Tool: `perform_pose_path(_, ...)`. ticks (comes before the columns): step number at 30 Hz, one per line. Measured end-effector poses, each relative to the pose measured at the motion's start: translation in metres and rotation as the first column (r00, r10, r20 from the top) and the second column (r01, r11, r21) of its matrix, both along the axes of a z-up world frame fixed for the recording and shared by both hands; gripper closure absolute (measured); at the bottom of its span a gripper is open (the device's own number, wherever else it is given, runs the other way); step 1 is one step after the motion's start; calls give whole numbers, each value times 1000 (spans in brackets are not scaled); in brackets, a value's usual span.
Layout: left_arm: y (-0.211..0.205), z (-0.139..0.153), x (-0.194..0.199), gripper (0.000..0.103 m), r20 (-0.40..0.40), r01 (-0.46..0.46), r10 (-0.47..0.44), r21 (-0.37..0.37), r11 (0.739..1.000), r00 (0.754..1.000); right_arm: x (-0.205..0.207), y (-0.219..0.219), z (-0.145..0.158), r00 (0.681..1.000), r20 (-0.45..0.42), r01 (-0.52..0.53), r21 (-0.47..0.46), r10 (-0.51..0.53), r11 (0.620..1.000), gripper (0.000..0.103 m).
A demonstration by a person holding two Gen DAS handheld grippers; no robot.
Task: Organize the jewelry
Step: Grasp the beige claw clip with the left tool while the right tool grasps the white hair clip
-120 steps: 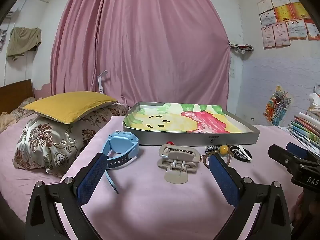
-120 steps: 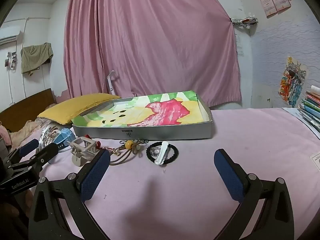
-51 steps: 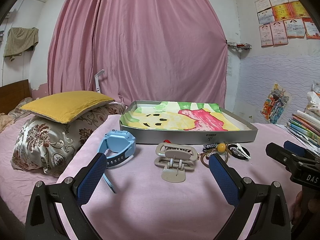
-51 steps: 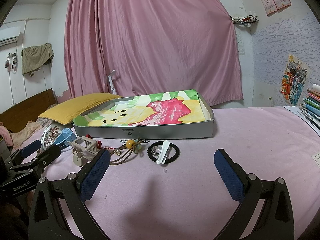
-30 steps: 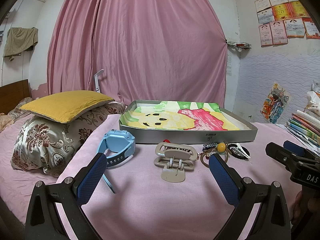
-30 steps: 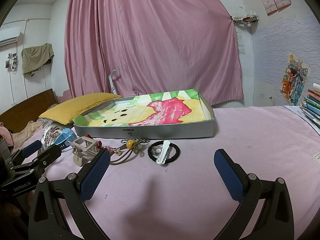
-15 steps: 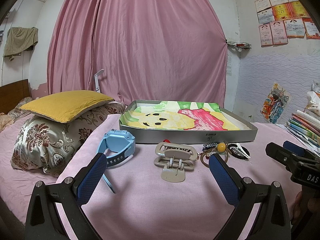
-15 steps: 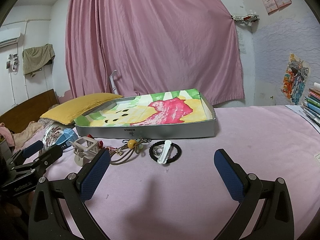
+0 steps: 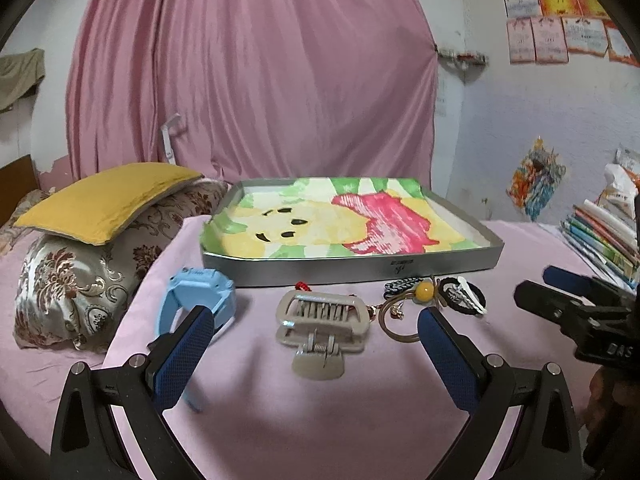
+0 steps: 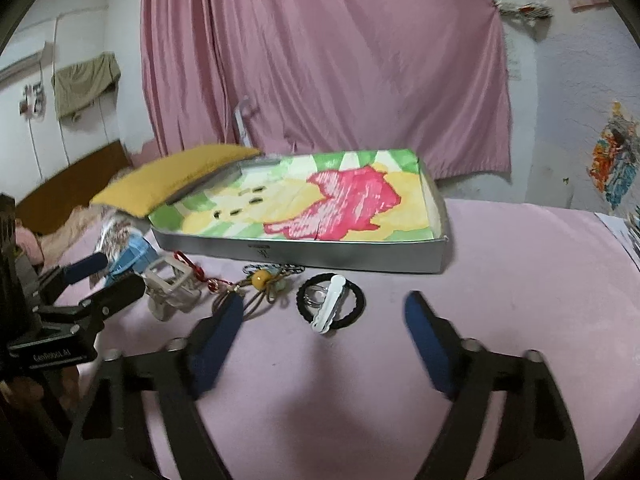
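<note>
A grey tray (image 9: pixel 360 270) lined with a bright drawing lies on the pink cloth; it also shows in the right wrist view (image 10: pixel 360 256). In front of it lie a blue watch (image 9: pixel 200 292), a beige hair claw (image 9: pixel 322 320), a bead hair tie (image 9: pixel 408 306) and a black hair band with a white clip (image 9: pixel 464 298). My left gripper (image 9: pixel 312 334) is open and empty, just short of the hair claw. My right gripper (image 10: pixel 324 312) is open and empty, close over the black band and white clip (image 10: pixel 330 304).
A yellow pillow (image 9: pixel 104 196) on a patterned cushion (image 9: pixel 76 280) lies at the left. Stacked books (image 9: pixel 604 236) sit at the right edge. A pink curtain (image 9: pixel 248 80) hangs behind the tray.
My right gripper has moved forward and down toward the black band and white clip, with motion blur. My left gripper has edged slightly closer to the hair claw.
</note>
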State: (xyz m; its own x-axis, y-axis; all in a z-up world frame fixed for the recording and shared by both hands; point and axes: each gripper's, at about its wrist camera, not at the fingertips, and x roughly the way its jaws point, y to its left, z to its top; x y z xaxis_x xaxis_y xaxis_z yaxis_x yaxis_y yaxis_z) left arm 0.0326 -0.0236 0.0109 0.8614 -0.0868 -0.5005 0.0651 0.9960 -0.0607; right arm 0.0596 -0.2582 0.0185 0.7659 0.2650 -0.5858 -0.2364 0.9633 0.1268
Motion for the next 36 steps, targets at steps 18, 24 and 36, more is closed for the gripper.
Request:
perform_pose_path(18, 2, -20, 61, 34, -264, 63, -76, -59, 996, 962, 62, 19, -26, 970, -231, -91, -62, 75, 994, 79)
perform_pose_path(24, -2, -26, 68, 39, -311, 78, -92, -58, 995, 946, 68, 25, -29, 966, -246, -105, -103, 77, 989, 88)
perform_pose_path(36, -2, -23, 51, 39, -296, 88, -117, -109, 990, 948, 38, 14, -20, 978, -178, -114, -12, 110, 993, 91)
